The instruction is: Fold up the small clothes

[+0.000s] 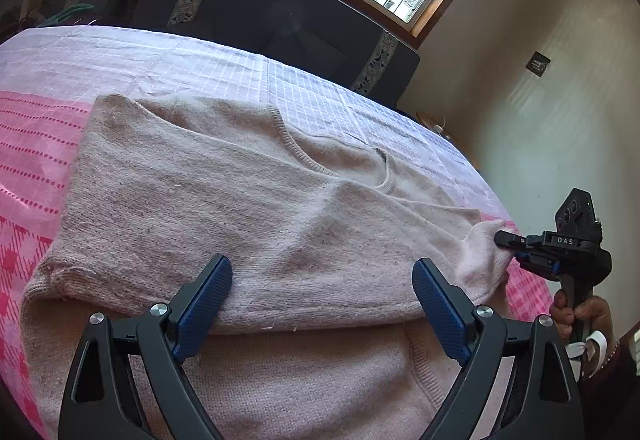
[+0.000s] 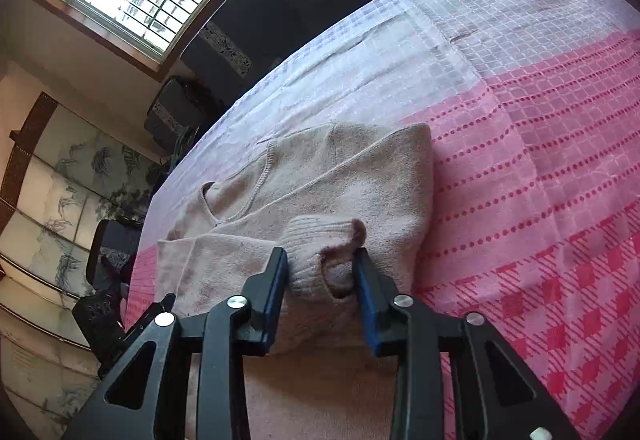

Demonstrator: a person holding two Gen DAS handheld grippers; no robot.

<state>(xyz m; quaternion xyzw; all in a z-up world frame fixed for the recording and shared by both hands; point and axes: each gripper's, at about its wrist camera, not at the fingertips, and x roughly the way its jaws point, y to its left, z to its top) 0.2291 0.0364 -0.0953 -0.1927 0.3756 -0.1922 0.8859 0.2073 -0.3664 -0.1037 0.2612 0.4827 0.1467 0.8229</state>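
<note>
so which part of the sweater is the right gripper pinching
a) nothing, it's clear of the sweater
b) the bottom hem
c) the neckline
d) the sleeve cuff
d: the ribbed cuff of the sweater sits squeezed between the fingers of the right gripper, and the left wrist view shows that gripper's tip at the sleeve end, away from the neckline.

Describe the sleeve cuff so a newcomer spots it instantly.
Start at the pink checked bedspread; on it lies a beige knitted sweater. The cuff is its ribbed tube end with an open hole, the only part pinched in the right claw.
</note>
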